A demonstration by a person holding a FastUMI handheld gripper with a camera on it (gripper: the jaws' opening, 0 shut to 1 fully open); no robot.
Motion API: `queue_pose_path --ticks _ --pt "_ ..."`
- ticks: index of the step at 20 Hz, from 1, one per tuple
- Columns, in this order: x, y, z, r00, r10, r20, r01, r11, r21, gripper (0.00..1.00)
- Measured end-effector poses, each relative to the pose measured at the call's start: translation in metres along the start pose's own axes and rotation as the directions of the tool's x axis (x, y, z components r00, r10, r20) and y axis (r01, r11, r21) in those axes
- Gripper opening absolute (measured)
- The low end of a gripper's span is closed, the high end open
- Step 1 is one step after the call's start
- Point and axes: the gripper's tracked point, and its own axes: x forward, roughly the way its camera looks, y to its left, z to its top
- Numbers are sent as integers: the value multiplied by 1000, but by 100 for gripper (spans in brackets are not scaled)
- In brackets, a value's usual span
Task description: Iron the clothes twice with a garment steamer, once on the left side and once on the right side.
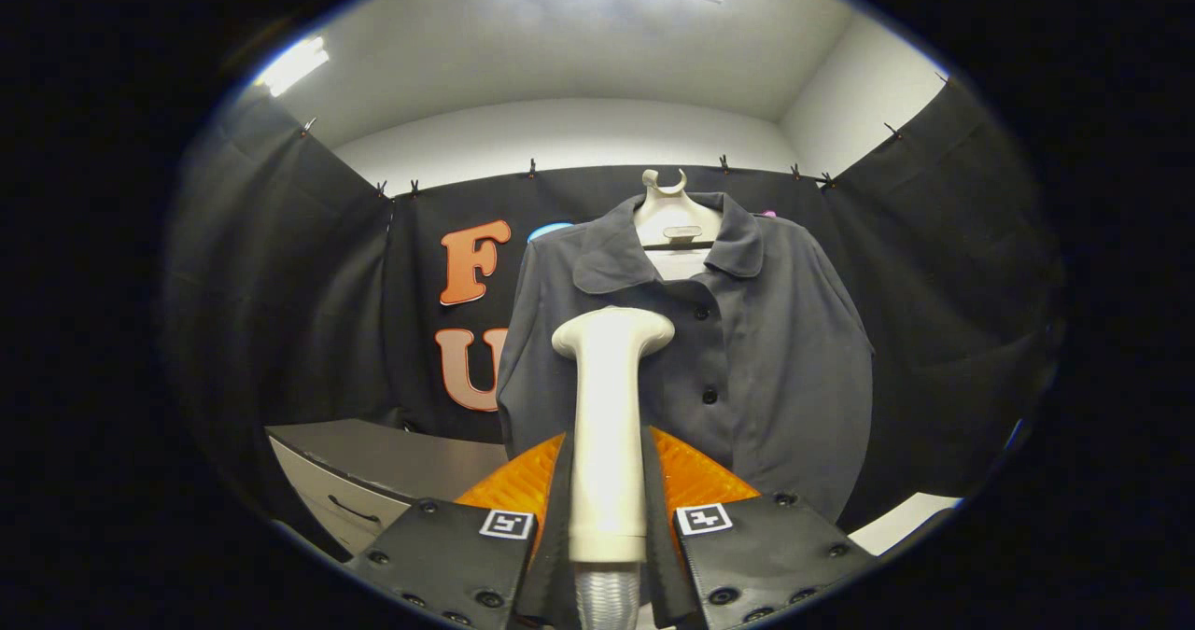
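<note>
Tongs: clamped on the garment steamer handle, head raised. Desk: near left, low. Shirt: dark, buttoned, on a hanger just beyond the steamer head, which faces its left half. Progress: steamer in hand; by appearance, no pass finished, both sides outstanding.

- The gripper has both fingers pressed on the steamer handle; its head stands at 12 o'clock, close before the shirt
- The shirt on its hanger blocks the way from 12 to 2 o'clock
- At 10 o'clock, open room between steamer and booth cloth; lower, at 9 o'clock, a cabinet stands in the way
- At 3 o'clock, a narrow gap beside the sleeve; a pale surface lies below it
</note>
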Motion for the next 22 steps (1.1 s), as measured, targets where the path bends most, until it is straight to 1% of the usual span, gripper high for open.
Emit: queue_pose_path --ticks 4,11,18,22 --pt "7 -1 -5 1000 -10 1 10 1000 -28 42" --pt "1 -4 -13 1000 -18 -10 18 999 -41 42" --pt "-12 -9 -39 998 -35 -51 32 998 -60 42" --pt "-22 -9 -57 996 -35 -85 32 999 -43 42"
